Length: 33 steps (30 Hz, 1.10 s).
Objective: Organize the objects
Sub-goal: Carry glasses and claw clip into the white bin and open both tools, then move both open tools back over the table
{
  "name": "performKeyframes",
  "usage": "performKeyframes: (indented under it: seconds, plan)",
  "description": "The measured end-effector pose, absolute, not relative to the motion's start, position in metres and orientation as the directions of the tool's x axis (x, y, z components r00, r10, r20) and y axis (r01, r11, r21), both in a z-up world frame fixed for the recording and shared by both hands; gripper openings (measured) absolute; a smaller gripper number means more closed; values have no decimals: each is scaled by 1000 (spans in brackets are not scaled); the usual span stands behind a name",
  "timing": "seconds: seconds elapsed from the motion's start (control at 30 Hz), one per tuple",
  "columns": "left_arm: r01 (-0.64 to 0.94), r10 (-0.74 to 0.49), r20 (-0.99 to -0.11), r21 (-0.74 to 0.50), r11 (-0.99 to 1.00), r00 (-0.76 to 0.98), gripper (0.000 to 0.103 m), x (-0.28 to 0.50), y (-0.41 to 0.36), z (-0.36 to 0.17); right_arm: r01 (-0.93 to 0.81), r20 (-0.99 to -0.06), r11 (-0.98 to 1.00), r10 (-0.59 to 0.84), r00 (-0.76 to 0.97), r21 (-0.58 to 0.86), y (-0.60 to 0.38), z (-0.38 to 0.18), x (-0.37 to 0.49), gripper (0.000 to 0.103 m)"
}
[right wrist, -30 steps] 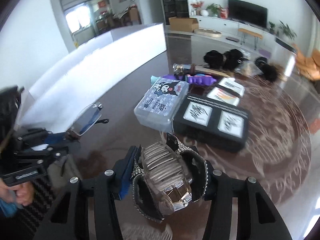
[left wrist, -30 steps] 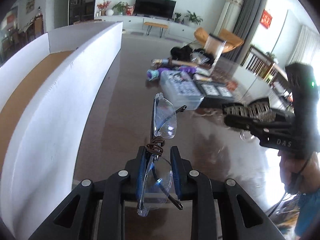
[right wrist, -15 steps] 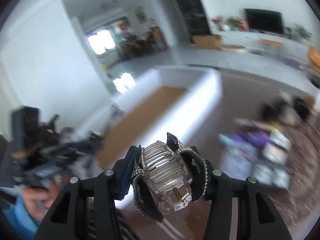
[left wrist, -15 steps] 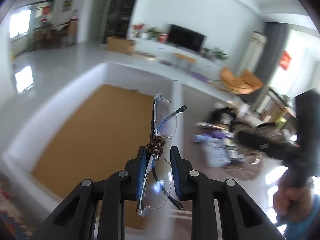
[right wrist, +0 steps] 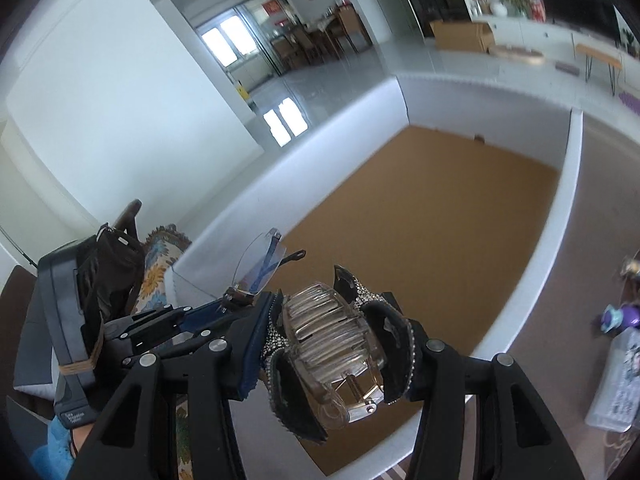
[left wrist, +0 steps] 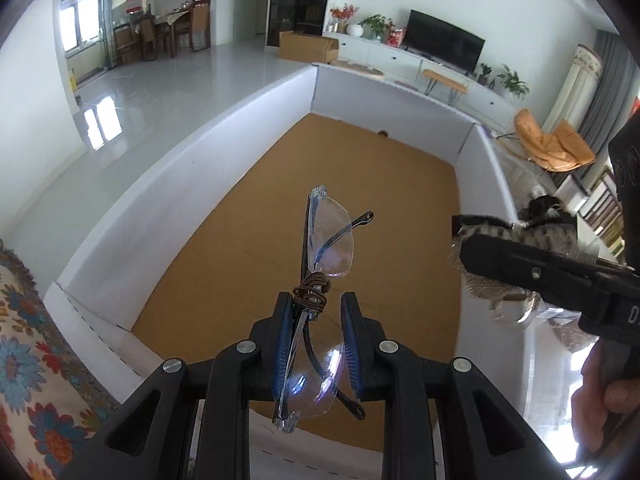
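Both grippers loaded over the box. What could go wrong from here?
1. The clear rimless glasses hang in the left gripper by one lens; its jaws have just been opening, so they might slip early.
2. The clear rhinestone hair claw in the right gripper could land on them in the white cardboard box.

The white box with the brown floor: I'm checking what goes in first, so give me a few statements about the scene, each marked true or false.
1. The left gripper holds a pair of folded clear glasses. True.
2. The right gripper is empty. False: it is clamped on hair claw clips, a clear one and a black rhinestone one.
3. The glasses already lie on the floor of the white box. False: they are in the jaws, above the floor.
4. A thin brown band is wound around the glasses. True.
5. The box is full of items. False: its floor shows almost bare.
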<state>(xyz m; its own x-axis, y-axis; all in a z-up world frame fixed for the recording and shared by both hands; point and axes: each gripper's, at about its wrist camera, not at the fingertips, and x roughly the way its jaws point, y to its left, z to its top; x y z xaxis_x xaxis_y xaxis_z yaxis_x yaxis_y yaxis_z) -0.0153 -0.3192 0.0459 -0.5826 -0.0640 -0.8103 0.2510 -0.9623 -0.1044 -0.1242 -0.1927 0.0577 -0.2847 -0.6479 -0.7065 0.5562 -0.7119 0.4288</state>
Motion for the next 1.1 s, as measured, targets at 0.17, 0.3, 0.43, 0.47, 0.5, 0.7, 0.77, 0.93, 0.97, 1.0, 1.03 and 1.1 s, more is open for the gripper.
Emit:
performKeyframes:
  seconds: [0.17, 0.3, 0.43, 0.47, 0.5, 0.7, 0.77, 0.93, 0.97, 1.0, 1.03, 1.1]
  plan:
    - [301, -101, -817, -91, -949, -567, 75, -18, -328, 42, 546, -704, -714, -651, -286, 439, -190, 56, -126, 89]
    - [296, -117, -790, -84, -952, -601, 75, -14, -320, 53, 549, -674, -722, -654, -344, 421, -172, 69, -123, 89]
    - [238, -81, -755, -101, -966, -651, 76, -8, -293, 70, 519, -641, -765, -623, -449, 380, -132, 75, -114, 94]
    - [214, -63, -747, -108, -971, -662, 76, -7, -283, 74, 494, -637, -793, -593, -491, 357, -113, 73, -109, 95]
    - [176, -33, -734, -118, -977, -678, 76, -4, -270, 81, 473, -638, -813, -569, -519, 340, -97, 69, -104, 95]
    - [-68, 166, -688, -168, -983, -706, 82, 9, -177, 99, 290, -696, -930, -364, -619, 228, 6, 26, -79, 95]
    - [-139, 225, -694, -179, -974, -684, 90, 9, -145, 93, 212, -728, -958, -285, -624, 193, 45, 9, -71, 95]
    - [-227, 241, -778, -130, -965, -581, 94, -7, -76, 31, 63, -796, -995, -103, -596, 81, 125, -26, -54, 95]
    - [-230, 222, -800, -108, -967, -557, 94, -15, -65, 12, 40, -805, -997, -75, -589, 63, 139, -34, -49, 95]
    - [-230, 208, -813, -95, -969, -544, 94, -20, -60, 0, 21, -813, -999, -53, -580, 51, 149, -40, -46, 95]
    - [-226, 190, -826, -78, -971, -531, 94, -24, -52, -13, 10, -818, -999, -43, -573, 45, 151, -44, -48, 95]
    - [-221, 166, -839, -56, -974, -518, 94, -33, -42, -31, 3, -823, -999, -33, -567, 38, 160, -49, -45, 95]
